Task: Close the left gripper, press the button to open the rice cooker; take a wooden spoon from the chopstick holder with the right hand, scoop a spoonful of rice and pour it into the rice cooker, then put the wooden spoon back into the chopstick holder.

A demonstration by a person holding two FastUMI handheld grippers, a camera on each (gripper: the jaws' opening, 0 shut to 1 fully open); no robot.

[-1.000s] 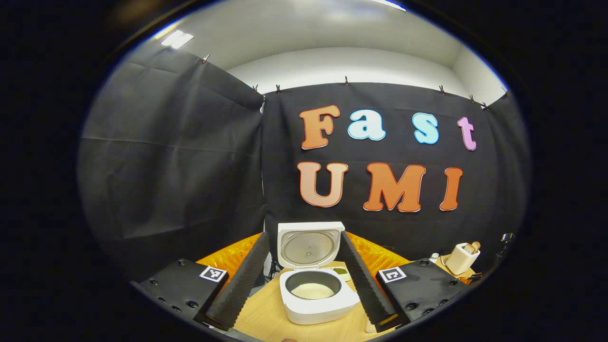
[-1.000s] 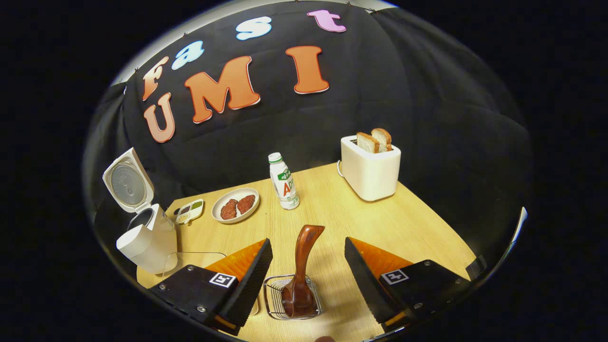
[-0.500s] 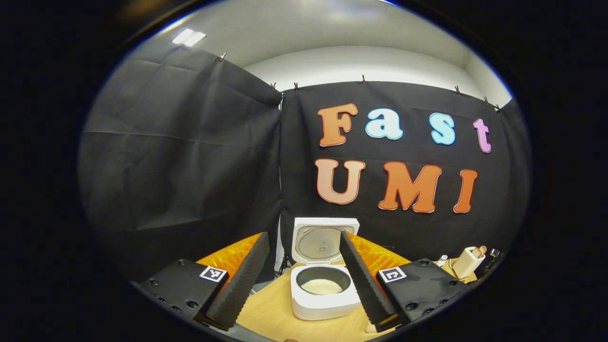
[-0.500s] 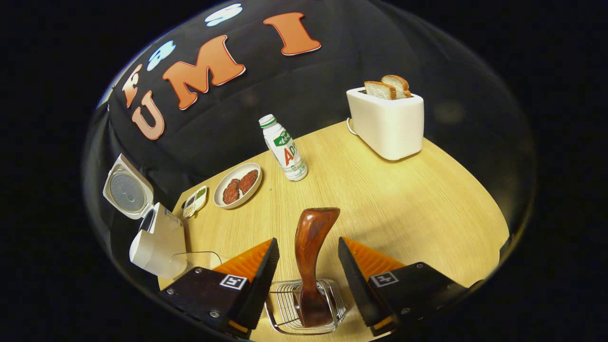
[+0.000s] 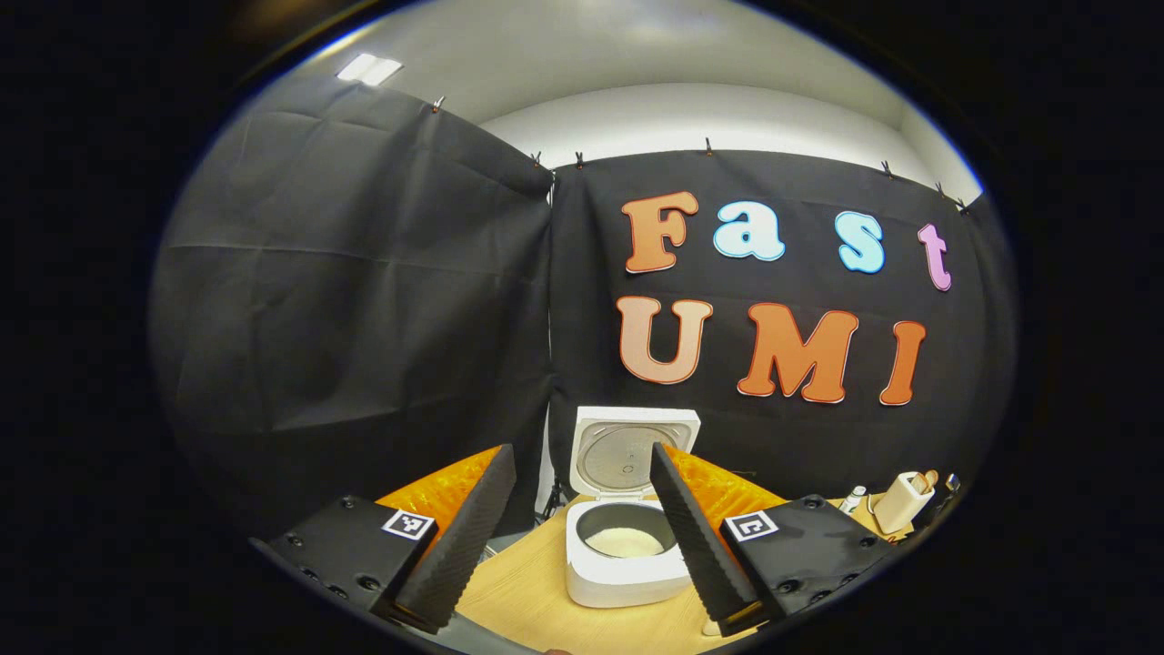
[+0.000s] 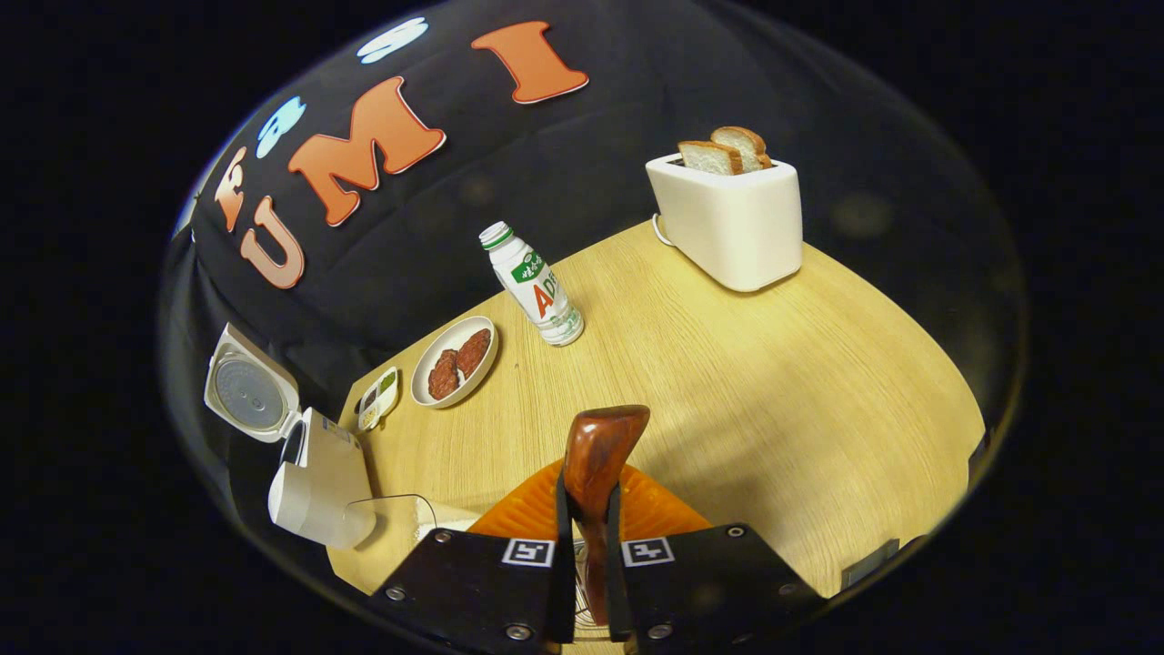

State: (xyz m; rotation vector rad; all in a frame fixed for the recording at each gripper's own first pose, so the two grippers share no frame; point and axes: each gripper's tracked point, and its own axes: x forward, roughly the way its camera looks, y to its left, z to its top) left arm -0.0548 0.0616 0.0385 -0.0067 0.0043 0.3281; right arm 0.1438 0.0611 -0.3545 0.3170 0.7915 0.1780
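Jaws now clamped on wooden spoon (image 6: 596,455)

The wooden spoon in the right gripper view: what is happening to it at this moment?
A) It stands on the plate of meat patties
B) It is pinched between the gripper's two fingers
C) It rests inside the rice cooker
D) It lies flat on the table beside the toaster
B: the right gripper has both fingers pressed against the handle of the wooden spoon, which stands upright between them.
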